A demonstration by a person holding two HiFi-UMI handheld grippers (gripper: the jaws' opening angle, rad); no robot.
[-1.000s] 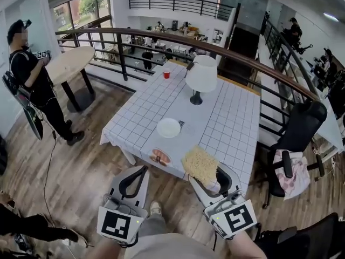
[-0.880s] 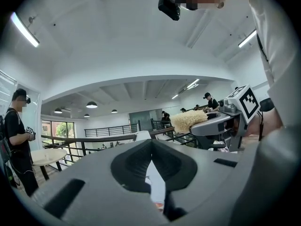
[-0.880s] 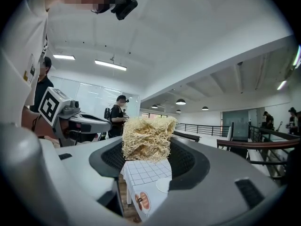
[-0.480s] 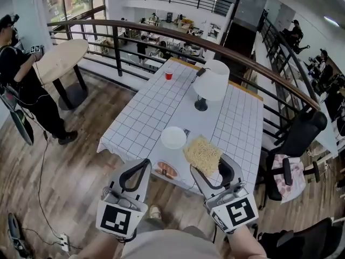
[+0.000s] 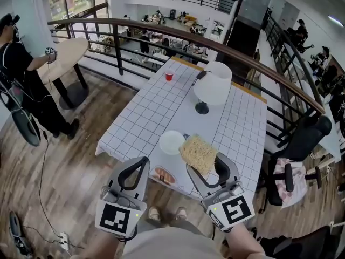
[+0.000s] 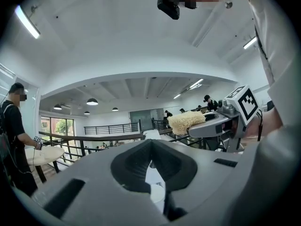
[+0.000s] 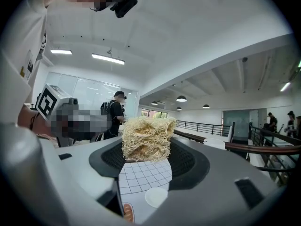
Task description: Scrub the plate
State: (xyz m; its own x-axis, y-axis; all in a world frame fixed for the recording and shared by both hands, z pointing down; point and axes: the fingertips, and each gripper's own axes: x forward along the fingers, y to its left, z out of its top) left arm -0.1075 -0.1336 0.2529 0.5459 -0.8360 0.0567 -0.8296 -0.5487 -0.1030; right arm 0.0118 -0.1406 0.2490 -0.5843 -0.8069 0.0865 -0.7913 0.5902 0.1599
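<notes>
rough fibrous scrubber (image 5: 198, 152), smooth glossy plate (image 5: 171, 142), cloth table cover (image 5: 156, 101), wood plank floor (image 5: 81, 144)

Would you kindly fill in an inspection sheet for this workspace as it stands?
Surface: table, covered with a white grid cloth.
Job's things: white plate lies on the table, apart from both claws; loofah scrubber held in the air.
Clutter: small food dish near the edge; red cup and lamp farther back.
Grippers: left claw shut, empty; right claw shut on the loofah scrubber.
Cables: cable trails across the floor at left.
Surroundings: railing, office chair, person standing at left.
</notes>
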